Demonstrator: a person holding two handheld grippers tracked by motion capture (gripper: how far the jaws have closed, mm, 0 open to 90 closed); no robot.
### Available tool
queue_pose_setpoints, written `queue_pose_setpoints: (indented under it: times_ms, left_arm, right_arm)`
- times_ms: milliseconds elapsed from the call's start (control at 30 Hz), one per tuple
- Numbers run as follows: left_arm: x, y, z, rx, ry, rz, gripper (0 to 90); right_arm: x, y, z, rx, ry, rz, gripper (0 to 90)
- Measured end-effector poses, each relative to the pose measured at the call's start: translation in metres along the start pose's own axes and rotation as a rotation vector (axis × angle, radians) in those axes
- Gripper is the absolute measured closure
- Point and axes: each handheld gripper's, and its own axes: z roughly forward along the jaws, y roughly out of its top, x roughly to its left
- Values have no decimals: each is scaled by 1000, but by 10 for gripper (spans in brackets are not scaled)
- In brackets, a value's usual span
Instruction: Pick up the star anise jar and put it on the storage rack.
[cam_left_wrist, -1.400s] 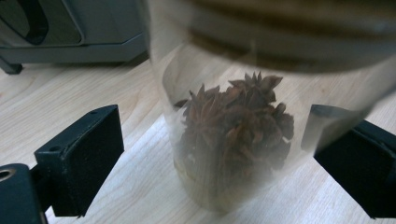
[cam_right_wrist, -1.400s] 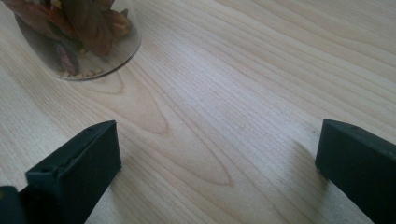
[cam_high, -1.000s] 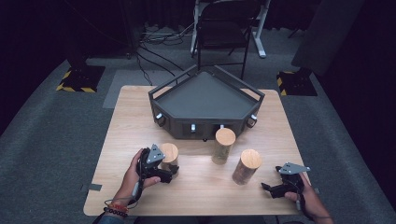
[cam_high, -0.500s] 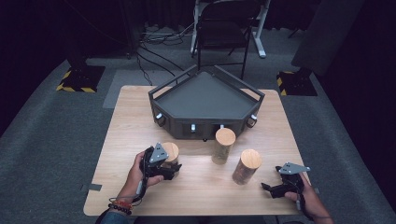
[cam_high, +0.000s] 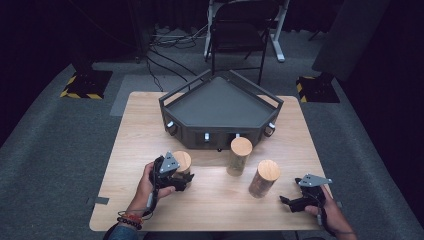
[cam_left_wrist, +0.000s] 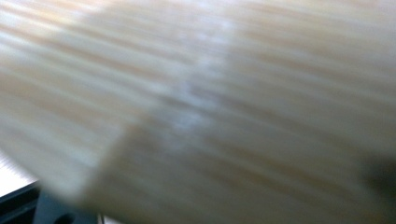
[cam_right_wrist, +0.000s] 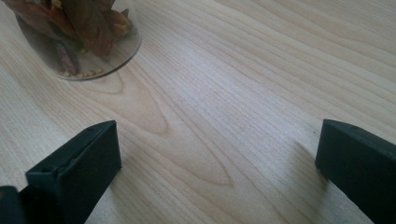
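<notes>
Three jars with round wooden lids stand on the wooden table (cam_high: 125, 150). My left gripper (cam_high: 183, 178) is around the left jar (cam_high: 183, 160); its jaws have just been closing and are shut on the jar's body. A blurred, pale wood-grained surface (cam_left_wrist: 196, 112) lies very close in the left gripper view. The middle jar (cam_high: 240, 155) and the right jar (cam_high: 264, 178) stand free. My right gripper (cam_high: 291, 202) rests near the front right edge, open, with bare table between its jaws (cam_right_wrist: 218, 140). The right jar (cam_right_wrist: 84, 42), clear glass holding dried red pods, shows ahead and to its left.
A dark angular tray (cam_high: 215, 132) with raised walls sits at the back middle of the table. A black chair (cam_high: 240, 35) stands behind the table on grey carpet. A strip of tape (cam_high: 100, 200) marks the front left edge.
The left gripper has shifted slightly right onto the left jar and its jaws have closed on it. The right hand has kept still.
</notes>
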Motion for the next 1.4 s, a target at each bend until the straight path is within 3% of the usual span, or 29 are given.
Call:
queue_pose_setpoints:
  times_ms: [200, 700, 1000, 1400]
  left_arm:
    - [-1, 4, -2, -3, 35, 7, 251]
    - [-1, 22, 1, -36, 8, -15, 251]
    - [2, 41, -3, -40, 16, -31, 251]
    - [7, 80, -17, -75, 34, -31, 251]
  right_arm:
    - [0, 0, 0, 0, 1, -2, 0]
    - [0, 0, 0, 0, 1, -2, 0]
    - [0, 0, 0, 0, 1, -2, 0]
    - [0, 0, 0, 0, 2, -2, 0]
